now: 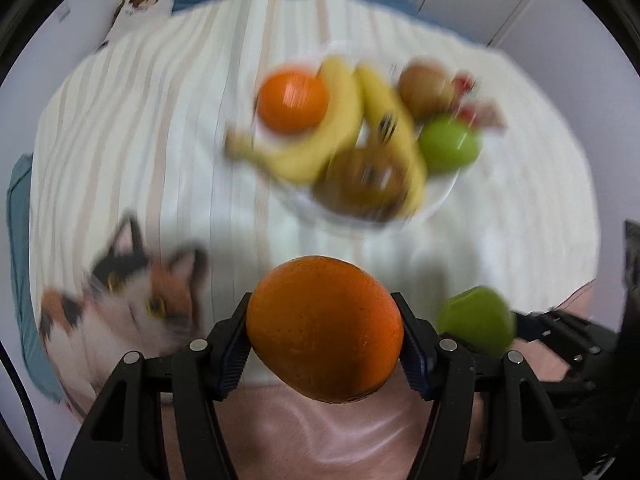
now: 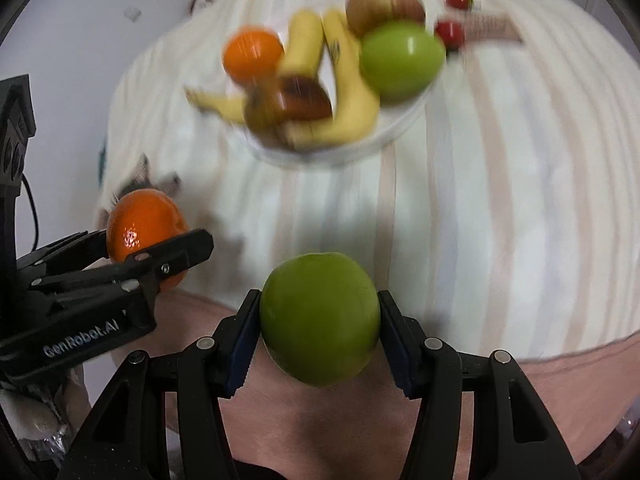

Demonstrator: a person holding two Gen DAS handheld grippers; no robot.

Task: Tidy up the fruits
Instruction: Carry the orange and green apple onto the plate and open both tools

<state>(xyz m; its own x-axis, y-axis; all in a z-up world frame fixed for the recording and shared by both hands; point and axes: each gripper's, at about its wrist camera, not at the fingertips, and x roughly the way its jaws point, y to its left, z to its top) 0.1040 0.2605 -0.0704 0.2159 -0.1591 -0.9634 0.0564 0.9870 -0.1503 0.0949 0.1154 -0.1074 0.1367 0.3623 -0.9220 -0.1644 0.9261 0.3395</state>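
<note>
My left gripper (image 1: 324, 330) is shut on an orange (image 1: 324, 328), held above the near edge of the striped cloth; the orange also shows in the right wrist view (image 2: 146, 232). My right gripper (image 2: 320, 318) is shut on a green apple (image 2: 320, 316), seen beside the orange in the left wrist view (image 1: 476, 320). Ahead stands a white plate (image 2: 396, 124) with bananas (image 2: 348, 92), another orange (image 2: 254, 54), a green apple (image 2: 400, 60), a reddish apple (image 2: 382, 6) and a brown fruit (image 2: 288, 108). The plate (image 1: 440, 196) is blurred in both views.
Two small red fruits (image 2: 450, 32) and a flat packet (image 2: 492, 28) lie on the cloth beyond the plate. A cat-print cushion (image 1: 132, 300) lies at the left. The cloth's near edge meets a pink surface (image 2: 328, 420) under both grippers.
</note>
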